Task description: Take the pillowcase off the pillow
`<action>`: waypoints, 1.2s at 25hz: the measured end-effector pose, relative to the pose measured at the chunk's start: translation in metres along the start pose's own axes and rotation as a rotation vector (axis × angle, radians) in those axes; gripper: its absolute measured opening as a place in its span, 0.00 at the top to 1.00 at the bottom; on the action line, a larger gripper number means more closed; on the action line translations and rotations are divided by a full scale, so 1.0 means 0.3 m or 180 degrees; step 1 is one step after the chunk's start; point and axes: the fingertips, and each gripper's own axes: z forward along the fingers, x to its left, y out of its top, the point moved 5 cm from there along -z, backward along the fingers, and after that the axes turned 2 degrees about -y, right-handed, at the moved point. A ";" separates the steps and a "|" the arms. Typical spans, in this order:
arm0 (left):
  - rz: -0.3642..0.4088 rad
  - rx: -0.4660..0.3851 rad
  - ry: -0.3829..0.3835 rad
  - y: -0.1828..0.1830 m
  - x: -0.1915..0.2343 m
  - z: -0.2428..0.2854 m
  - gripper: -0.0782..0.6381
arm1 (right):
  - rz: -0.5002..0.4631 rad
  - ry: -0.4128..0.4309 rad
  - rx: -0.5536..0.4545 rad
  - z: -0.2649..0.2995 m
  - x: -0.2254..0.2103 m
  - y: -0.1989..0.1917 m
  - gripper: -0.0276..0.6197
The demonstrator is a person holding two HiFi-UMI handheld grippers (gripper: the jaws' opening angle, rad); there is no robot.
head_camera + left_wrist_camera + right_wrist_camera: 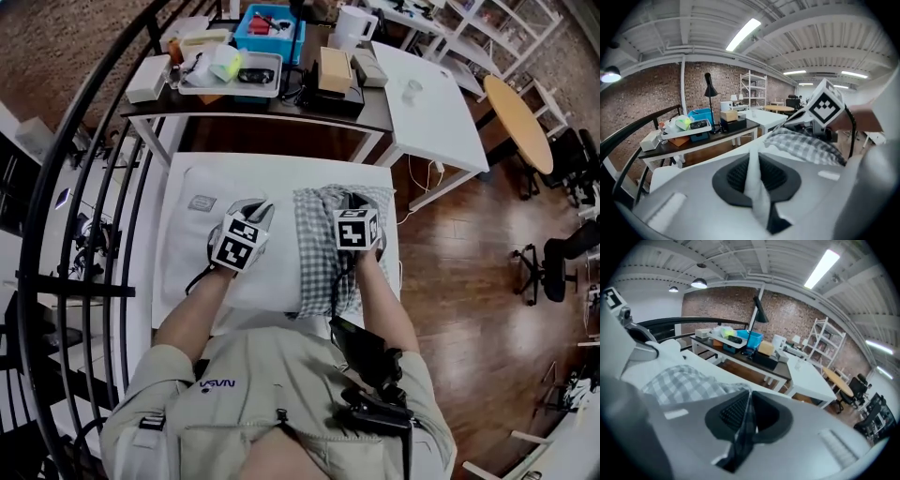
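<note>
Pillowcase (323,258) appears part-stripped (bunched at one end); left claw (753,178) clamps pillow (197,248), right claw (746,420) clamps the checked cloth; final pull outstanding.

A head-mounted camera looks steeply down past the person's arms onto the white table (173,202), while cameras riding on the left gripper (754,180) and right gripper (745,420) peer close along their jaws and out across the room, all three taking in the checked pillowcase (319,253) and the cluttered dark desk (375,105).

Left gripper (260,208), right gripper (354,201): jaws clamped, tilted downward
</note>
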 end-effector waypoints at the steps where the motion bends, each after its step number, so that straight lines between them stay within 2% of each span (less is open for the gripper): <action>1: -0.0049 -0.0123 0.0010 0.015 0.003 -0.043 0.85 | 0.0024 -0.0073 -0.0059 -0.021 -0.026 0.004 0.93; 5: -0.0299 -0.0456 -0.0038 0.025 -0.013 -0.196 0.85 | 0.0295 -0.0235 -0.0161 -0.073 -0.139 -0.014 0.93; 9: -0.0453 -0.0617 -0.0115 0.010 -0.048 -0.267 0.85 | 0.0462 -0.0408 -0.0180 -0.101 -0.248 -0.059 0.93; 14: -0.0548 -0.0645 -0.0048 -0.041 -0.018 -0.275 0.86 | 0.0656 -0.0645 0.0030 -0.077 -0.309 -0.157 0.93; 18: -0.0602 -0.0501 -0.0003 -0.102 0.021 -0.198 0.86 | 0.0753 -0.0713 0.0374 -0.018 -0.310 -0.261 0.93; 20: -0.0500 -0.0416 0.0000 -0.123 0.035 -0.131 0.86 | 0.0700 -0.0701 0.0477 0.011 -0.292 -0.295 0.93; 22: -0.0188 -0.0357 -0.0001 -0.116 0.032 -0.062 0.84 | 0.0610 -0.0633 0.0429 0.030 -0.277 -0.302 0.91; 24: 0.0059 -0.0348 0.0008 -0.089 0.024 -0.026 0.75 | 0.0590 -0.0535 0.0269 0.025 -0.271 -0.289 0.83; 26: 0.0159 -0.0412 0.0021 -0.054 0.015 -0.037 0.69 | 0.0674 -0.0400 0.0072 -0.012 -0.260 -0.267 0.73; 30: 0.0276 -0.0465 -0.0134 -0.040 -0.079 -0.146 0.56 | 0.0829 -0.0247 -0.0267 -0.188 -0.184 -0.256 0.72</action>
